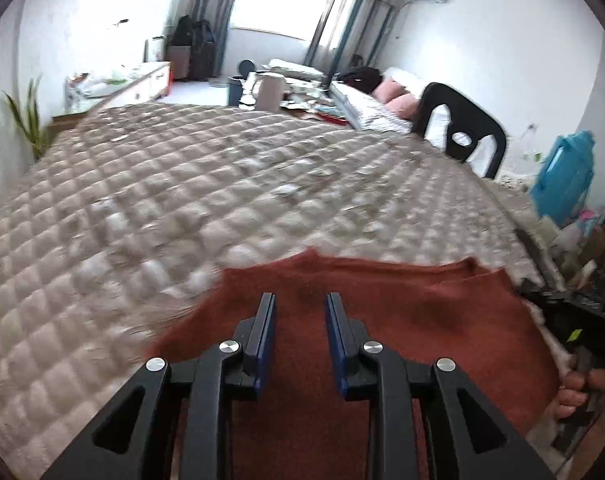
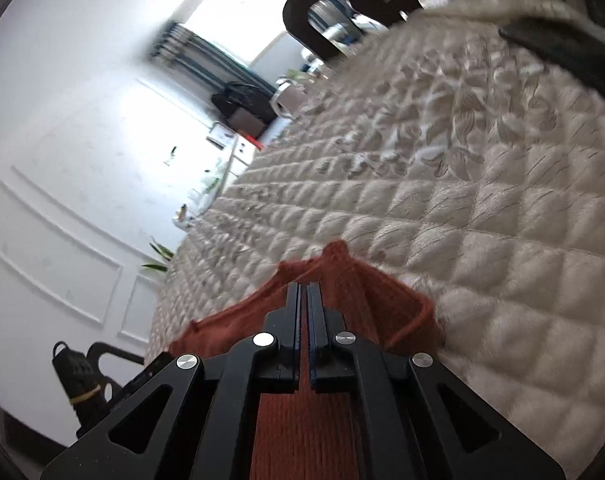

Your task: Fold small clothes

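A rust-red knit garment [image 1: 382, 320] lies on the quilted beige bedspread [image 1: 222, 184], near its front edge. My left gripper [image 1: 300, 298] hovers over the garment's near part. Its blue-padded fingers [image 1: 264, 332] stand a little apart, with only cloth showing below the gap. In the right wrist view my right gripper [image 2: 303, 286] is shut on a raised fold of the same red garment [image 2: 362, 300], which bunches up around its tips. A person's hand [image 1: 574, 392] holding the black right gripper body [image 1: 570, 320] shows at the garment's right edge.
A black plastic chair [image 1: 462, 128] stands at the far right of the bed. Beyond it are pink pillows [image 1: 398, 100], a cluttered table with a kettle [image 1: 270, 90] and a blue bag [image 1: 566, 176]. A plant [image 1: 30, 120] stands at the left wall.
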### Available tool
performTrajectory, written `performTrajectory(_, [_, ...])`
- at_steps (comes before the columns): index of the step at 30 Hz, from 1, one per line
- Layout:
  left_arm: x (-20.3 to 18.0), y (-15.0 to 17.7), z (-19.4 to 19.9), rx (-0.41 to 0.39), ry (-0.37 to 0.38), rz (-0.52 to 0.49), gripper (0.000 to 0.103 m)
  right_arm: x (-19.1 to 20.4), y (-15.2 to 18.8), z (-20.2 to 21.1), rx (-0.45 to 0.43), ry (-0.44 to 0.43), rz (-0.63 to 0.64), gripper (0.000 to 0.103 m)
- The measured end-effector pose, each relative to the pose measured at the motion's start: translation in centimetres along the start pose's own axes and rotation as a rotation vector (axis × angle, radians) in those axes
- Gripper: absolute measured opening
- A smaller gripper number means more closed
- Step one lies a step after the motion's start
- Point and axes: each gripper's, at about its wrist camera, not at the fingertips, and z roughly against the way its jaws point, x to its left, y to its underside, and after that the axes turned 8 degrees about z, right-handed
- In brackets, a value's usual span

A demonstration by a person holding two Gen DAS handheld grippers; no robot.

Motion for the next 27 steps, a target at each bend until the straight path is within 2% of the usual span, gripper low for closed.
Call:
performTrajectory(1, [0.7,0.3,-0.6,0.025,-0.013,0.007,0.027,-0.3,0.2,0.1,0.008,0.028,0.009,0.003])
performTrajectory(2, [1.2,0.2,-0.7,0.022,0.013,0.025,0.028,-0.8,0.4,-0.4,0.034,0.055,0.01,0.003])
performTrajectory(5, [1.3,0.1,0.4,0.017,0.006,0.022,0.028,-1.8,0.6,0.0,0.032,0.031,-0.031,0.002])
performTrajectory(9, [0.4,2.0,3.3,-0.01,0.014,-0.046,0.028,1.7,2.0,2.9,0.014,0.067,0.142,0.002])
performTrajectory(14, [-0.6,5.6,6.8,-0.028,0.037,-0.13,0.028,5.5,5.8,5.3,0.057,0.078,0.33,0.002])
performTrajectory(16, [-0.5,6.9,7.6,-0.025,0.01,-0.148,0.028,6.3,7.4,5.6,0.075,0.08,0.366,0.002])
performTrajectory(18, [-0.7,8.0,8.2,-0.02,0.009,-0.162,0.028,7.4,8.8,5.4,0.099,0.05,0.388,0.002])
performTrajectory(21, [-2.7,9.0,8.9,-0.018,0.065,-0.189,0.028,9.3,10.3,4.3,0.141,-0.018,0.441,0.003])
performTrajectory(25, [-5.3,9.6,7.9,-0.002,0.103,-0.225,0.029,11.0,11.8,2.0,0.194,-0.077,0.458,0.003])
performTrajectory(27, [-6.1,10.1,6.7,0.027,0.11,-0.255,0.037,10.9,12.2,1.2,0.212,-0.054,0.468,0.003])
